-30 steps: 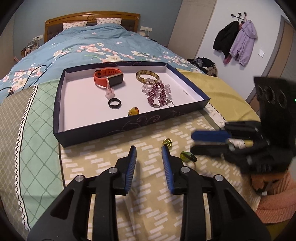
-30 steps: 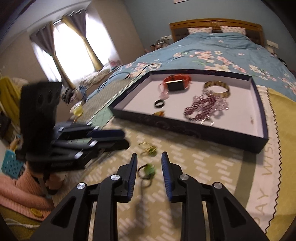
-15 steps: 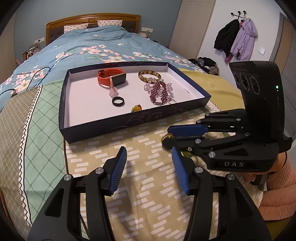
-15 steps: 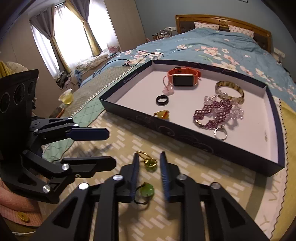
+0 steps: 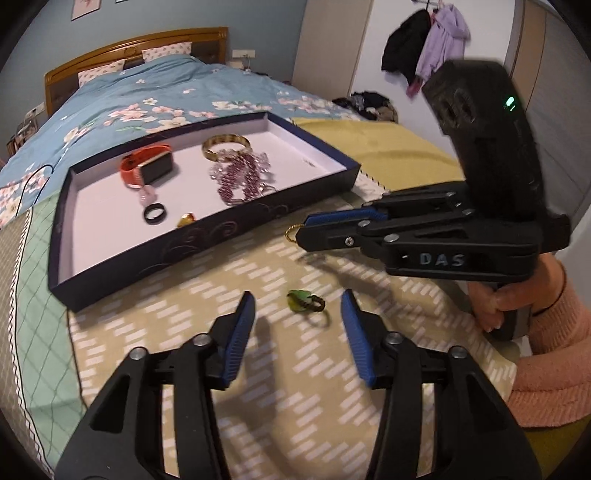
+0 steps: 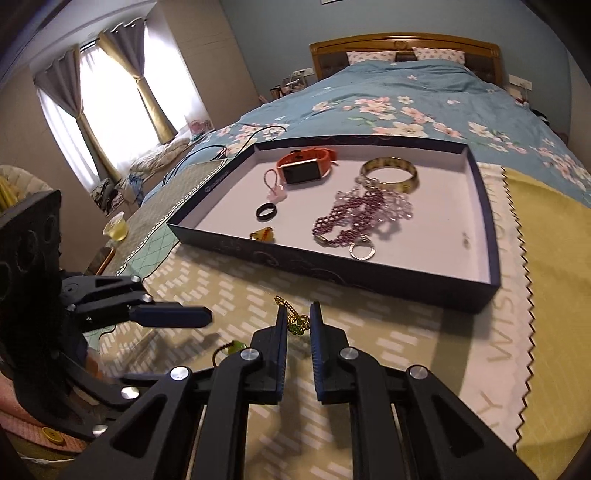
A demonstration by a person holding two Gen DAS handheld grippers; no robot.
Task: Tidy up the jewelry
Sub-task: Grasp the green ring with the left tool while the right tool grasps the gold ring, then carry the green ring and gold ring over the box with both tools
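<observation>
Right gripper [image 6: 298, 325]: fingers clamped on gold chain [image 6: 295, 320], frame centre. Left gripper [image 5: 297, 314]: fingers apart, closing, green ring [image 5: 305, 301] lying between them untouched.

Bedroom. Walls [image 6: 266, 33] painted muted blue behind the bed, beige on the window side. Wooden headboard [image 6: 402, 46] against the blue wall, two patterned pillows [image 6: 437, 54] before it. Bed covered by a blue floral duvet [image 6: 406, 107]; its near end overlaid with a beige brick-pattern cloth [image 5: 280, 373], a mint lattice-pattern cloth [image 5: 29, 302] and a mustard-yellow blanket [image 6: 554, 266]. Window [image 6: 107, 110] bright with daylight, hung with grey and gold curtains [image 6: 147, 92]. A black cable [image 6: 207, 155] trails across the bedding. Dark and lilac jackets [image 5: 424, 44] hang on the white wall beside a beige wardrobe panel [image 5: 332, 48]. Clothing heaped on the floor [image 5: 369, 103] below. Two framed pictures [image 5: 86, 7] partly visible above the headboard.
</observation>
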